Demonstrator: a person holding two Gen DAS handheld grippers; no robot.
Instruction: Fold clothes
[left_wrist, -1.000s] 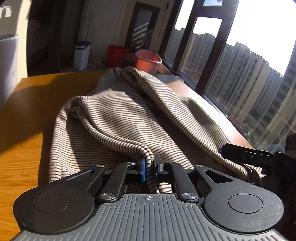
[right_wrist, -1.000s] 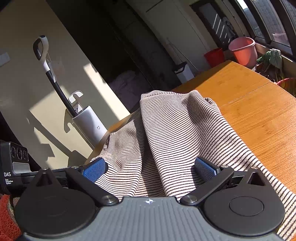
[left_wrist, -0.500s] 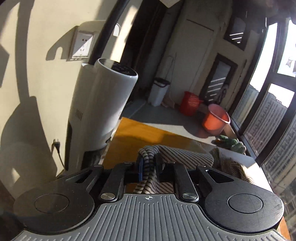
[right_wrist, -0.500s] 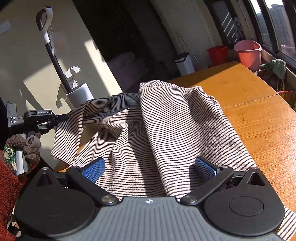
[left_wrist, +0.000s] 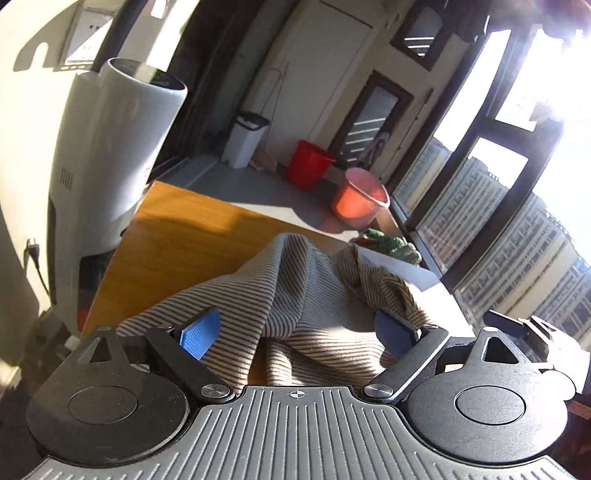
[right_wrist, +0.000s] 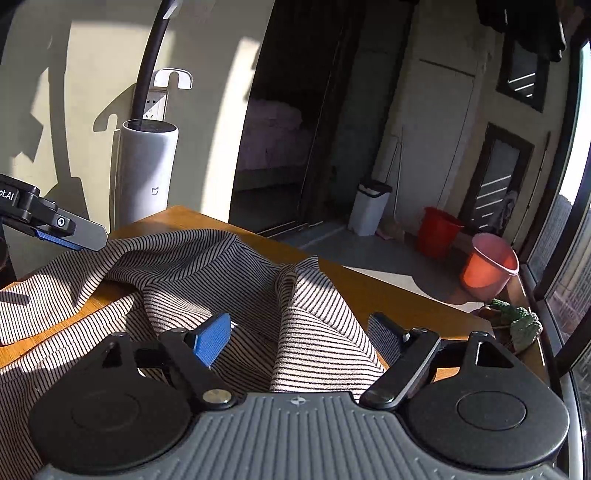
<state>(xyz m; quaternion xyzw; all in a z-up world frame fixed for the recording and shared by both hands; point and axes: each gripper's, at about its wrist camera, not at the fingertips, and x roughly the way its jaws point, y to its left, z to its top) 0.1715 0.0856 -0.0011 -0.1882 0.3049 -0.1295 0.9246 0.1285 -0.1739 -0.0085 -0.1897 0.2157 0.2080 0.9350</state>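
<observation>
A beige and brown striped garment (left_wrist: 295, 295) lies rumpled on the wooden table (left_wrist: 177, 236). It also shows in the right wrist view (right_wrist: 207, 280). My left gripper (left_wrist: 299, 332) is open just above the cloth, its blue pads (left_wrist: 201, 332) wide apart and holding nothing. My right gripper (right_wrist: 299, 332) is open too, low over a raised fold of the garment. The left gripper's tip shows at the left edge of the right wrist view (right_wrist: 55, 227), above the cloth's left part.
A white cylindrical appliance (left_wrist: 110, 147) stands by the table's left side. A white bin (left_wrist: 245, 140), a red bucket (left_wrist: 308, 168) and a pink bucket (left_wrist: 360, 199) stand on the floor beyond. A cactus (right_wrist: 517, 321) and tall windows (left_wrist: 498, 184) are to the right.
My left gripper was shut on a bunch of the garment and has opened, letting it drop onto the table. The right gripper stayed open and its view swung up and right.
</observation>
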